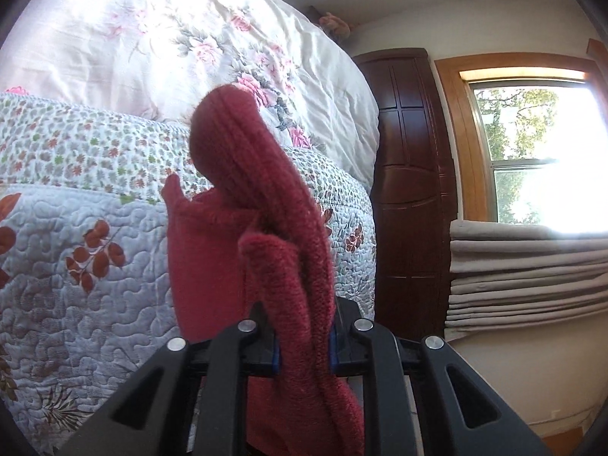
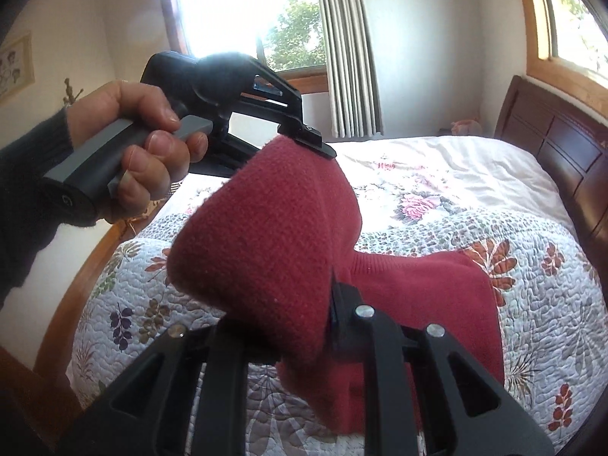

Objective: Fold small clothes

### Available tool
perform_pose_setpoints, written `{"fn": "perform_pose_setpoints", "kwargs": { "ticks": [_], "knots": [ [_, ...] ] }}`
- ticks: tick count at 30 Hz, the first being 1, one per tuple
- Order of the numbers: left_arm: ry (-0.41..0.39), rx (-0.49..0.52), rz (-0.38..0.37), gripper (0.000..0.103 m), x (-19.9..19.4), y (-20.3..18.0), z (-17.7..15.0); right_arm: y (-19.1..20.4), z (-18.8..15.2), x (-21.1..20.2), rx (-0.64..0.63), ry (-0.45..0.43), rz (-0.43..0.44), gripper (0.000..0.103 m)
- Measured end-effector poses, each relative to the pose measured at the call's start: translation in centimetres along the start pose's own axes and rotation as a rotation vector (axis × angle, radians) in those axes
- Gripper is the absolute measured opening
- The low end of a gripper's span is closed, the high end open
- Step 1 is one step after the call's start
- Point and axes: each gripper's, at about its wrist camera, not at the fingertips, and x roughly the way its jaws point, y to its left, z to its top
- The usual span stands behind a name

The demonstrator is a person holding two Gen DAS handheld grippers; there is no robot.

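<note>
— Any baskets or bins near the bed?

— I see none from either wrist view. What holds things here is the bed itself: its quilt with leaf and flower prints, and a pale rose-patterned duvet heaped toward the dark wooden headboard.

— And the garment?

— The red knit garment hangs above the quilt, stretched between my two tools. Its lower part droops toward the quilt on the headboard side; I cannot tell whether it touches the quilt.

— How is the left hand-held gripper standing?

— Narrow, its jaws pinched on a bunched fold of the red knit, which rises in a ribbed column between the blue-edged pads. From the right wrist view I see the same tool from outside, its tip gripping the upper edge of the cloth, with my hand wrapped round the grey handle.

— The right hand-held gripper?

— Closed as well on the same garment; the knit folds over the left finger and hides it, while the right finger presses against the cloth's edge.

— Anything else near the bed?

— A curtained window beyond its far side.
</note>
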Motion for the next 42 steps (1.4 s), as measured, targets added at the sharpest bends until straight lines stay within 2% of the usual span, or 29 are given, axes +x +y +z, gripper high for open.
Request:
{"fn": "perform_pose_setpoints", "kwargs": {
  "ticks": [10, 22, 28, 37, 39, 42],
  "knots": [
    [0.099, 0.038, 0.186, 0.017, 8.7, -4.6, 0.8, -7.3, -2.3, 0.5, 0.253, 0.013, 0.038, 0.016],
    [0.190, 0.098, 0.424, 0.016, 18.9, -7.2, -0.4, -14.3, -6.8, 1.6, 0.442, 0.049, 0.072, 0.017],
    [0.221, 0.111, 0.524, 0.017, 22.5, -8.0, -1.3, -17.0, -8.8, 2.0, 0.539, 0.065, 0.118, 0.017],
    [0.216, 0.151, 0.649, 0.017, 25.1, -9.6, -2.6, -19.7, -11.1, 1.8, 0.659, 0.078, 0.209, 0.017],
    [0.209, 0.150, 0.664, 0.018, 25.9, -9.8, -2.7, -20.4, -11.7, 2.1, 0.692, 0.078, 0.231, 0.017],
    [0.180, 0.155, 0.609, 0.038, 26.6, -10.2, -3.0, -21.6, -13.2, 2.9, 0.733, 0.099, 0.243, 0.017]
  ]
}}
